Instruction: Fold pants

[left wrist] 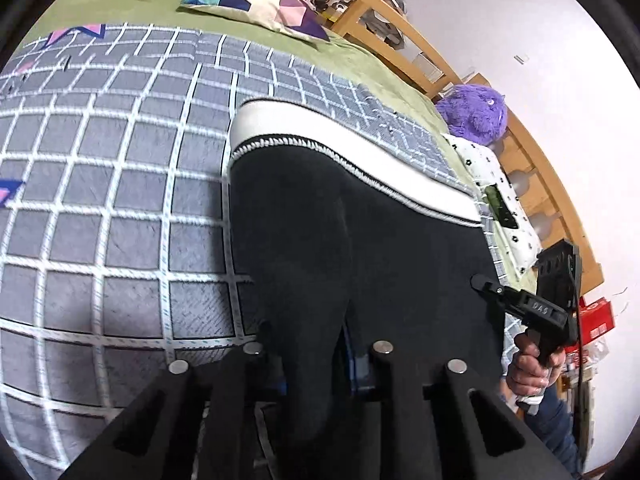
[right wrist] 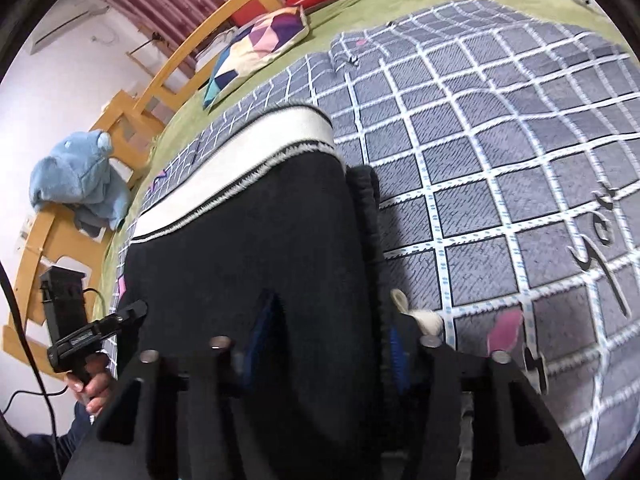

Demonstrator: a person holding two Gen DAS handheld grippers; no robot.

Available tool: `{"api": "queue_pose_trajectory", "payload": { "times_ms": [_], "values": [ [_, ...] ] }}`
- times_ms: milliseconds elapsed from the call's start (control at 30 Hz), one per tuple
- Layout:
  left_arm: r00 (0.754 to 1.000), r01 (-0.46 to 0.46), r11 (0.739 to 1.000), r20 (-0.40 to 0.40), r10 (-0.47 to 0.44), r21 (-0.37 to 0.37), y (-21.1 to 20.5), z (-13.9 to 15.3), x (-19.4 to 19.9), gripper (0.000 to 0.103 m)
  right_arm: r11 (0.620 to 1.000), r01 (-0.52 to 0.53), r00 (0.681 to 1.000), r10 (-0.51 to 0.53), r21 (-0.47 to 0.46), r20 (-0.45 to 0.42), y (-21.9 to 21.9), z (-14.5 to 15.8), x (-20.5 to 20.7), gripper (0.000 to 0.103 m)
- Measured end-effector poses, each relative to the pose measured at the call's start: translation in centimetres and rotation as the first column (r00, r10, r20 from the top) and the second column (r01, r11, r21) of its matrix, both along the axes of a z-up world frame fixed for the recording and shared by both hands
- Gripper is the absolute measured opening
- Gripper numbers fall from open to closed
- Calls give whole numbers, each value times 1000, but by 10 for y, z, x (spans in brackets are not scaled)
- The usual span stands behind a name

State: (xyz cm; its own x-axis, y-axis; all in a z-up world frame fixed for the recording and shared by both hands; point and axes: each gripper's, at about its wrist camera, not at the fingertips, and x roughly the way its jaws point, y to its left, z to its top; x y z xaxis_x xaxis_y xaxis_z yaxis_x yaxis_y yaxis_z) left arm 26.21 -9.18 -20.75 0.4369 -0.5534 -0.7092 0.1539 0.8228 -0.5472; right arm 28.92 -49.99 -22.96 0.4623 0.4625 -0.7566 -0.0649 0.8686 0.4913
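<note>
We see the black pants [left wrist: 340, 240] spread on the grey checked blanket [left wrist: 120, 200] over the bed [left wrist: 132, 0], their white waistband [left wrist: 320, 140] at the far end. Our left tongs [left wrist: 316, 354] are clenched on the near edge of the pants. Our right tongs [right wrist: 320, 348] grasp the same near edge at the other side. A patterned pillow [left wrist: 256, 0] lies beyond the blanket.

Black pants [left wrist: 360, 248], white band; grey-checked blanket [left wrist: 120, 200].
</note>
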Motion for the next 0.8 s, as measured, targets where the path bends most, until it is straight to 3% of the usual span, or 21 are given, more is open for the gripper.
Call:
{"api": "queue_pose_trajectory", "payload": {
  "times_ms": [100,133,233,367,500,600,633,667,733,800],
  "values": [
    [1000,7,999,8,-7,-51,21,30,-1,12,999,44,998,-44,-3,53,16,34,-16,23],
    [1000,6,999,21,-5,-43,28,41,-1,12,999,36,996,-38,30,75,25,46,-22,23],
    [998,-20,999,65,17,51,58,70,-5,12,999,27,995,-22,-43,99,76,65,-30,22],
    [994,-90,983,76,79,157,125,89,-12,12,998,-53,996,50,38,78,146,57,-22,21],
    [989,-147,958,40,141,248,178,70,-10,13,986,-157,986,152,61,68,214,45,-3,21],
    [982,-154,951,-66,178,269,197,28,1,32,982,-189,978,191,-25,81,242,35,10,25],
    [974,-166,933,-92,205,318,197,17,3,32,978,-191,975,199,-84,96,247,32,10,26],
    [975,-155,928,-97,199,339,194,11,2,37,968,-200,971,217,-149,101,250,25,12,28],
    [988,-110,911,-56,144,396,181,17,-3,41,972,-184,978,196,-144,72,242,7,12,32],
    [989,-129,883,-6,147,452,174,30,-11,41,974,-158,982,172,-165,76,238,14,4,38]
  ]
}}
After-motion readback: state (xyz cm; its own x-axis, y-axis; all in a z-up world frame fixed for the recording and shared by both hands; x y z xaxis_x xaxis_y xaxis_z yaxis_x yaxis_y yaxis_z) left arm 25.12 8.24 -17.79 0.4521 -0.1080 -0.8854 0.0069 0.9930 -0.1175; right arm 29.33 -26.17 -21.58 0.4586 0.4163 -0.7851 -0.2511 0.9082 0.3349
